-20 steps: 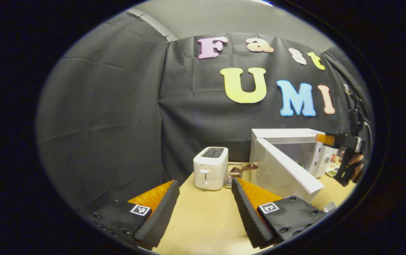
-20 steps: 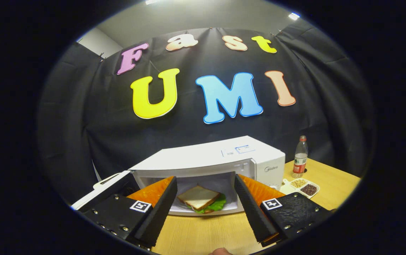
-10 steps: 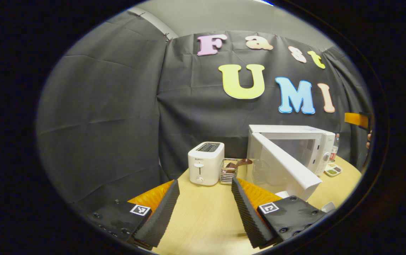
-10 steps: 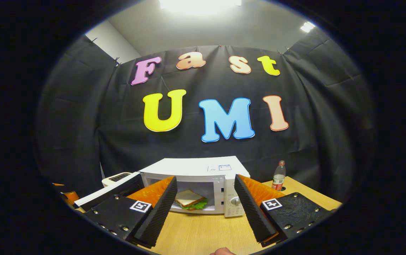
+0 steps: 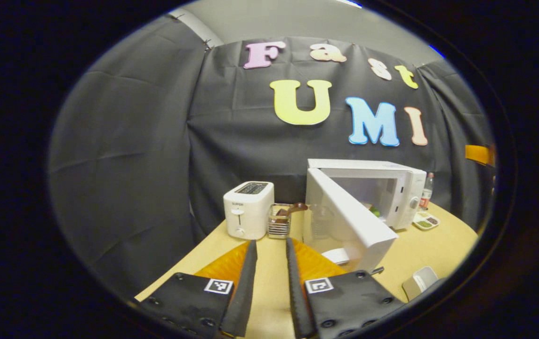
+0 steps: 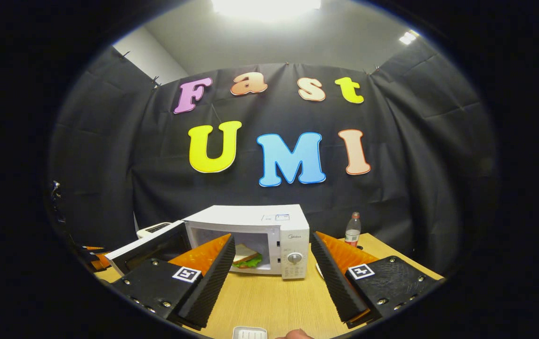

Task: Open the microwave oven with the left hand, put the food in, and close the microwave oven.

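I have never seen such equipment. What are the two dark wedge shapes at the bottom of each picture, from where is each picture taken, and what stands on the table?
The wedges are the two fingers of a handheld gripper; a person holds one in each hand. Each picture comes from a camera riding on one gripper, looking forward along its fingers.

In the left gripper view, the left gripper has its fingers close together, with a narrow gap, holding nothing. In the right gripper view, the right gripper is open and empty.

On the wooden table stand a white microwave oven with its door swung open and a sandwich inside, a white toaster, a small wire basket, a bottle and a small snack dish.
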Demonstrator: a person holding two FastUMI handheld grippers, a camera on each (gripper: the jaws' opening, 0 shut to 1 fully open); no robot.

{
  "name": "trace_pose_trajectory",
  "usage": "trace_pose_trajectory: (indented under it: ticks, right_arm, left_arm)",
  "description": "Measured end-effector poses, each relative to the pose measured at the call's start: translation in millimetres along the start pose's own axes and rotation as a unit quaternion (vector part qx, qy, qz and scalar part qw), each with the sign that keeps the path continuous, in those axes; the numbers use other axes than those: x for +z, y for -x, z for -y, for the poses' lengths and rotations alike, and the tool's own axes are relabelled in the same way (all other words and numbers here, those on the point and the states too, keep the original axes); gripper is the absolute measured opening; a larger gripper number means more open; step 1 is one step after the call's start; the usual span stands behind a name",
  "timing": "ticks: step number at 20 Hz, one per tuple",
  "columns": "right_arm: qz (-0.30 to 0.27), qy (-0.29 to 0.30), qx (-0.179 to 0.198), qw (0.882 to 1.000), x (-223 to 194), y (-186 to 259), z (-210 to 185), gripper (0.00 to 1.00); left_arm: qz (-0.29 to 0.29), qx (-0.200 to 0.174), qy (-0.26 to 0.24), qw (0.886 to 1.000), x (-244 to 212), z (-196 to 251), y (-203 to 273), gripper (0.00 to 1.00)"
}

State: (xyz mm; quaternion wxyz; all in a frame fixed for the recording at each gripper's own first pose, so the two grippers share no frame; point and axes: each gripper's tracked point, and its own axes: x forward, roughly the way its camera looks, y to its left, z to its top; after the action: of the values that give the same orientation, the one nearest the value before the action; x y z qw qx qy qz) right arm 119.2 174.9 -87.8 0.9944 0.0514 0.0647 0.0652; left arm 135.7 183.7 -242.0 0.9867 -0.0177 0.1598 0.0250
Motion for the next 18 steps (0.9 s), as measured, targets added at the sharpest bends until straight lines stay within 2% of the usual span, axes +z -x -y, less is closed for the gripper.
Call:
trace_pose_trajectory:
  ticks: [1,2,3,5,6,7,9,11,13,18]
  right_arm:
    - [0.002,0.0,-0.001,1.0,1.8,3.0,1.6,0.98]
    - [0.005,0.0,-0.002,1.0,4.9,0.6,10.8,0.98]
    - [0.006,0.002,-0.003,1.0,6.9,1.7,13.0,0.98]
    - [0.006,0.002,-0.006,1.0,8.4,2.5,14.8,0.98]
    - [0.007,0.003,-0.008,1.0,9.7,3.4,15.6,0.98]
    - [0.009,0.005,-0.01,1.0,10.1,3.1,16.4,0.98]
    - [0.004,0.011,-0.012,1.0,7.0,3.7,17.1,0.98]
    - [0.004,0.011,-0.018,1.0,8.0,5.3,18.9,0.98]
    - [0.003,0.013,-0.029,1.0,6.4,7.9,24.1,0.97]
    - [-0.015,0.015,-0.064,0.998,-4.8,15.4,44.4,0.98]
  left_arm:
    - [-0.001,-0.004,0.0,1.0,0.2,4.4,-3.1,0.26]
    - [-0.003,-0.008,0.0,1.0,-0.2,8.9,-3.6,0.22]
    - [-0.005,-0.014,-0.001,1.0,-0.5,12.9,-4.3,0.08]
    - [-0.012,-0.039,0.004,0.999,-2.2,26.4,-5.5,0.07]
    - [-0.015,-0.051,0.006,0.999,-2.4,33.7,-4.6,0.1]
    - [-0.017,-0.063,0.005,0.998,-4.4,41.3,-6.7,0.07]
    - [-0.024,-0.087,0.001,0.996,-6.6,59.3,-8.3,0.1]
    - [-0.024,-0.112,-0.003,0.993,-5.2,78.8,-10.1,0.07]
    - [-0.025,-0.136,-0.008,0.99,-4.7,97.4,-13.9,0.1]
    - [-0.033,-0.201,-0.008,0.979,-3.6,147.3,-28.7,0.1]
